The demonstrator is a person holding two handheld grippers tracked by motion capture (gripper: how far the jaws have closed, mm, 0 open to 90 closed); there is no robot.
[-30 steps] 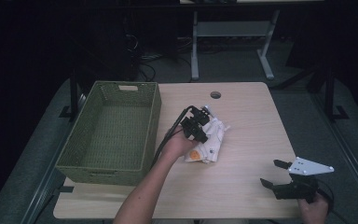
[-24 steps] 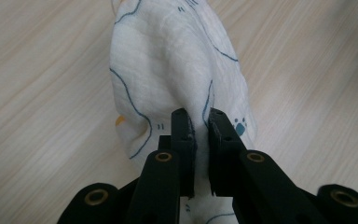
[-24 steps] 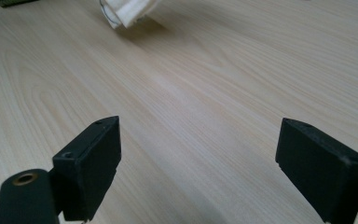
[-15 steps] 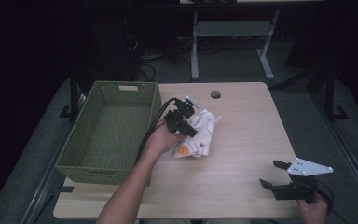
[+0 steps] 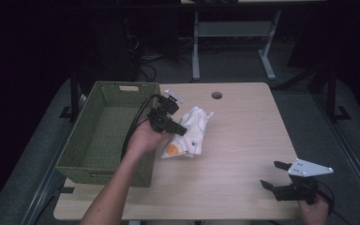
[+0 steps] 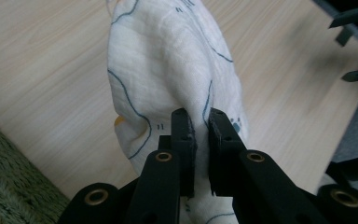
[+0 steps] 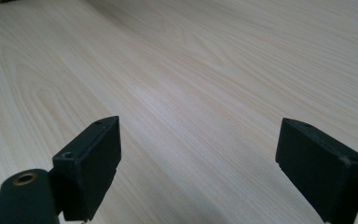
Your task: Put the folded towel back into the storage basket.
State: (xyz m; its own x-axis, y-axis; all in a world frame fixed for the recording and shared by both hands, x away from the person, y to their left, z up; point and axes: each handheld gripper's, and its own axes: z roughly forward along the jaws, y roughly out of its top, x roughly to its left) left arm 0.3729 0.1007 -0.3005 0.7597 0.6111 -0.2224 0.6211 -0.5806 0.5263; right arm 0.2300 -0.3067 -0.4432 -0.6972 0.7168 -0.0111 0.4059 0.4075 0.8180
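Pinching a printed white cloth (image 5: 191,132) for lifting toward the green woven basket (image 5: 104,165) at centre-left, left gripper (image 5: 182,131) clamps; right gripper (image 5: 275,175) idles spread, lower right.

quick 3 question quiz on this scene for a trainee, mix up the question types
1. True or false: the left gripper has its jaws clamped on the white cloth.
2. What stands at the left of the table? A) a green woven basket B) a red bucket C) a metal tray
3. Fill in: the jaws of the right gripper stand ____, with bare wood between them.

Key: 1 true. 2 A, the green woven basket. 3 open.
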